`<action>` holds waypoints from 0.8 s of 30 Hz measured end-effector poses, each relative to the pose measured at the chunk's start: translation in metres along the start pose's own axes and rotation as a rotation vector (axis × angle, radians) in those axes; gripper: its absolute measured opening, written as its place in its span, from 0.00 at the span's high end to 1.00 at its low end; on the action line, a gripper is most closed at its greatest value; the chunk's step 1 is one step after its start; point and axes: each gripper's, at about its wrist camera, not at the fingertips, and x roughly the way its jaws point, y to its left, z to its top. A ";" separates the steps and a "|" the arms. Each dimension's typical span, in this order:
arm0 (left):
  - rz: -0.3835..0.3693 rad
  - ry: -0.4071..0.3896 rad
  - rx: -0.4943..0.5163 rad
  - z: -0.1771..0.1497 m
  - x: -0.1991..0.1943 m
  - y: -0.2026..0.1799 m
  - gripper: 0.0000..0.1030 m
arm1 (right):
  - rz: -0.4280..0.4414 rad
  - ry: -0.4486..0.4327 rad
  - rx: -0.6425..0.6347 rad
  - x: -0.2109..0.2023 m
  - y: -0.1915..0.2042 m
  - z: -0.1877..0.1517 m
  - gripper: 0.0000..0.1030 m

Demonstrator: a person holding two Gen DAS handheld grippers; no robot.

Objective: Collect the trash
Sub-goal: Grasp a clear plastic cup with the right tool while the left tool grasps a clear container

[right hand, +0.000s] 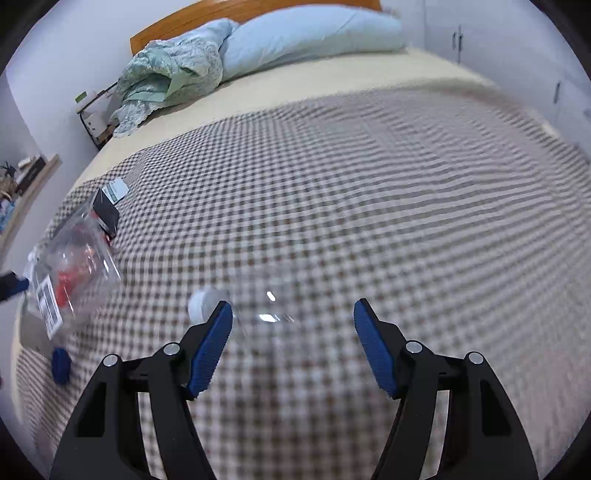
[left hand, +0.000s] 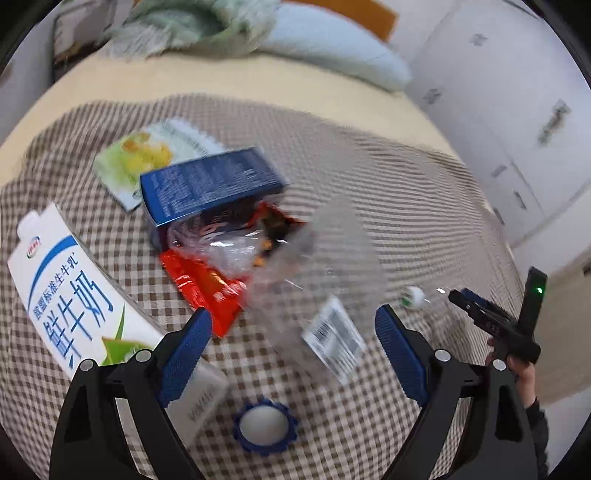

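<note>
Trash strewn over a brown-and-white checked blanket on a cream-sheeted bed, mostly bunched near the left gripper.

Furthest left, flat on its side: a white milk carton with blue lettering. Beyond it, a flat green-and-yellow packet, partly under a dark blue rectangular cardboard box. Just in front of that box, a crumpled red foil wrapper, overlapped by a clear plastic container with a barcode label. Close under the camera, a round blue toothed cap with a white centre.

Left gripper spread wide, clamped on nothing; labelled clear container lying ahead, between the fingertips, pads not seen pressing on it, though blurred there.

Off to the right, apart from the pile: a clear plastic bottle with a white cap, lying on the blanket. Seen from the right wrist, sitting between the blue pads of the right gripper, cap just beside the left-hand pad. Jaws standing well apart, wider than the bottle; no squeeze visible. Contact with either pad impossible to tell through the blur.

From the left wrist view, right gripper held in a person's hand, tips just beside the bottle.

At the head of the bed, a pale blue pillow and a crumpled pale green quilt against a wooden headboard.
</note>
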 end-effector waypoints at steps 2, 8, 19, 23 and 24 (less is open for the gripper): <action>-0.033 0.010 -0.032 0.007 0.010 0.006 0.16 | 0.084 0.035 0.014 0.010 -0.001 0.000 0.36; -0.030 0.021 -0.093 0.012 0.025 0.015 0.26 | 0.210 -0.004 0.042 -0.008 0.007 -0.020 0.95; -0.097 -0.021 -0.135 -0.002 0.001 -0.013 0.69 | -0.021 -0.156 -0.139 -0.123 0.054 -0.101 0.95; -0.067 -0.111 -0.057 -0.028 -0.041 -0.041 0.72 | -0.137 -0.122 -0.126 -0.133 0.047 -0.134 0.95; -0.062 -0.125 -0.046 -0.034 -0.049 -0.045 0.73 | -0.158 -0.114 -0.112 -0.137 0.043 -0.142 0.95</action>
